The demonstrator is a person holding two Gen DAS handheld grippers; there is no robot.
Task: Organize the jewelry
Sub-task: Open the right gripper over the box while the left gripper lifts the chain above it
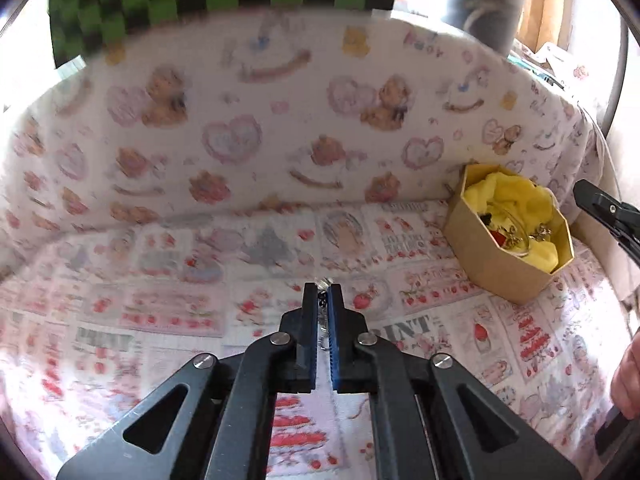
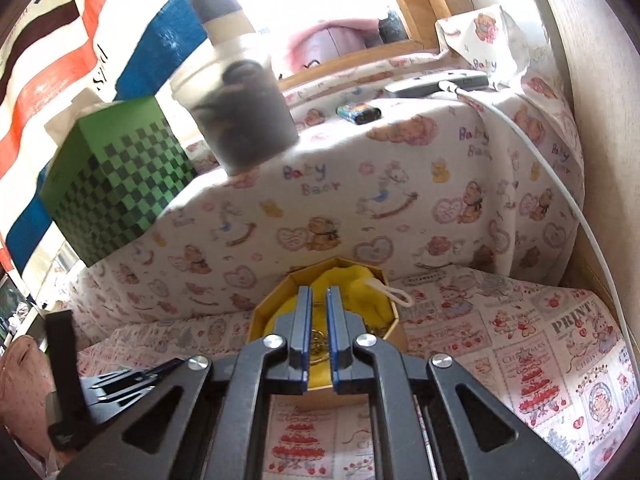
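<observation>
Two grippers are being held over a cloth printed with strawberries and cakes (image 1: 120,312), and both are being kept clenched. Between the blue pads of the left gripper (image 1: 323,292) a small silvery piece of jewelry (image 1: 322,285) is being pinched, with a bit of it showing beyond the fingertips; what kind of piece it is cannot be told. An octagonal cardboard box (image 1: 496,256) lined with yellow cloth (image 1: 508,196) is being kept to the right of that gripper, well apart from it, with other trinkets already lying inside. The right gripper (image 2: 319,294) is being held above this same box (image 2: 276,300), its pads drawn together with a gold ring-shaped piece (image 2: 318,338) seen in the narrow gap between them; whether that piece is being gripped or merely lying beneath cannot be told. Trouble is being risked mainly at the left grasp: so little metal is being held that the piece could be lost onto the busy cloth, where it would be hard to find. The box could also be nudged or tipped by the right gripper if a chain is being snagged inside.
</observation>
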